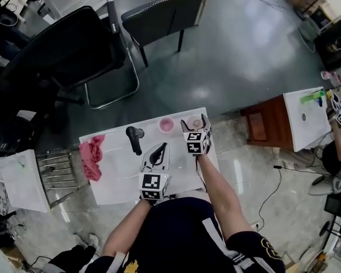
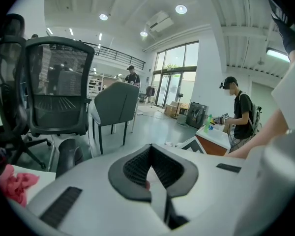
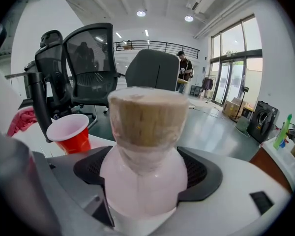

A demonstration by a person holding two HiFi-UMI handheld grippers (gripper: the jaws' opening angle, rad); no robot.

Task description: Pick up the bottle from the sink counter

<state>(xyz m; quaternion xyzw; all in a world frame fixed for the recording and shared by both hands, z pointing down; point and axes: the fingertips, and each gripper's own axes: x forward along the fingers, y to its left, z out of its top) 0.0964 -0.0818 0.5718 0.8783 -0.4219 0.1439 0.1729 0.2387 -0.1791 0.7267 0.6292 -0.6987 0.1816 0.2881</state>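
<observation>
White counter (image 1: 116,178), pale pink bottle (image 3: 143,151) pinched between right tongs (image 1: 195,124), left tongs (image 2: 151,178) pressed together

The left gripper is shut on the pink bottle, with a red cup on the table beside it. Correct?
No: the right gripper is shut on the pink bottle, per the right gripper view. The red cup is beside it.

I see a red cup (image 3: 69,132) standing on the white table (image 1: 116,178), a black handheld device (image 1: 134,138) near it, a pink cloth (image 1: 91,157) at the table's left edge, and a black office chair (image 1: 62,56) beyond.
</observation>
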